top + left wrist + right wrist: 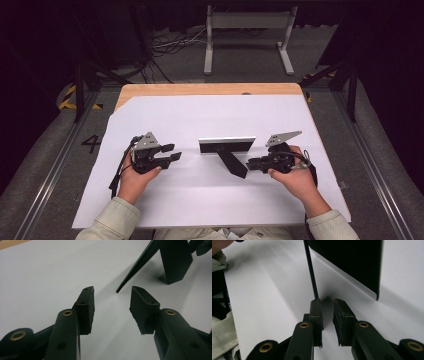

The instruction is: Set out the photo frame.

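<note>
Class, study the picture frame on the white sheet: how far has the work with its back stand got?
Done: the picture frame stands on the white sheet with its stand swung out behind. In hand: the right claw sits at the stand's tip, jaws narrowly apart, apparently not yet gripping. The left claw waits open, apart from the frame. Left: probably gripping and moving the stand or frame.

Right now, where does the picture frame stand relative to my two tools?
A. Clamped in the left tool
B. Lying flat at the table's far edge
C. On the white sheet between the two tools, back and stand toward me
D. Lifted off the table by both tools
C: in the high view the picture frame stands on the white sheet between the left tool and right tool, its stand toward the person.
</note>
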A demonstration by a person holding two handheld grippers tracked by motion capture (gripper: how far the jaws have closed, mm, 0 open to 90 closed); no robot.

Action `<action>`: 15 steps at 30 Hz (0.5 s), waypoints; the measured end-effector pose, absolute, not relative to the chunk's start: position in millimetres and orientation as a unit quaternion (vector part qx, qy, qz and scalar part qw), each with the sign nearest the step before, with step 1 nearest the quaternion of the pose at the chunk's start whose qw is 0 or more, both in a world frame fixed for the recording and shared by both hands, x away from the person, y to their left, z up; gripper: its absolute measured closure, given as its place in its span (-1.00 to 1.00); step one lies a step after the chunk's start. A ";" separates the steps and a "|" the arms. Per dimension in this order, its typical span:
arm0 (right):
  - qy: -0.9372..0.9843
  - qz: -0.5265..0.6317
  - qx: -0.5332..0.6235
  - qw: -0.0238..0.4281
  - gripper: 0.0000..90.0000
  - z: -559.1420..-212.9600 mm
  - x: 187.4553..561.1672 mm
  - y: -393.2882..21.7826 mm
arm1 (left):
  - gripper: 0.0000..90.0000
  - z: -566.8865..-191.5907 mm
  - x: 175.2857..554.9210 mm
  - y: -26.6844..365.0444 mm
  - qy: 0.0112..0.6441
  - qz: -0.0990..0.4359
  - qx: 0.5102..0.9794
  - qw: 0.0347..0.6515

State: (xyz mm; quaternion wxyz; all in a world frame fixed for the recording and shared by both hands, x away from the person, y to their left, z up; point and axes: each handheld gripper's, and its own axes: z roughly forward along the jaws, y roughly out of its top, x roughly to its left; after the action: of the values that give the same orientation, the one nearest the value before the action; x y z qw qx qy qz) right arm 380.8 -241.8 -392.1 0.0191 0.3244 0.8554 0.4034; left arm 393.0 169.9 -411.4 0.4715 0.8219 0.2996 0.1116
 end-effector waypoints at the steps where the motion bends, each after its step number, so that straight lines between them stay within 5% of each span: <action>1: 0.854 0.405 0.327 0.025 0.72 -389.9 379.6 -244.9 | 0.27 -411.4 393.7 168.8 0.301 0.111 0.822 0.471; 15: 0.854 0.399 0.331 0.048 0.93 -382.8 378.0 -264.3 | 0.59 -406.1 403.0 161.7 0.307 0.120 0.822 0.465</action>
State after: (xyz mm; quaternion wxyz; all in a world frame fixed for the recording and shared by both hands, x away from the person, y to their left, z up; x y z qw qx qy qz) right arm 378.0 -264.3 -382.8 0.0476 0.3309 0.8538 0.3990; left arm 403.0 161.7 -406.1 0.4652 0.8216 0.3068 0.1198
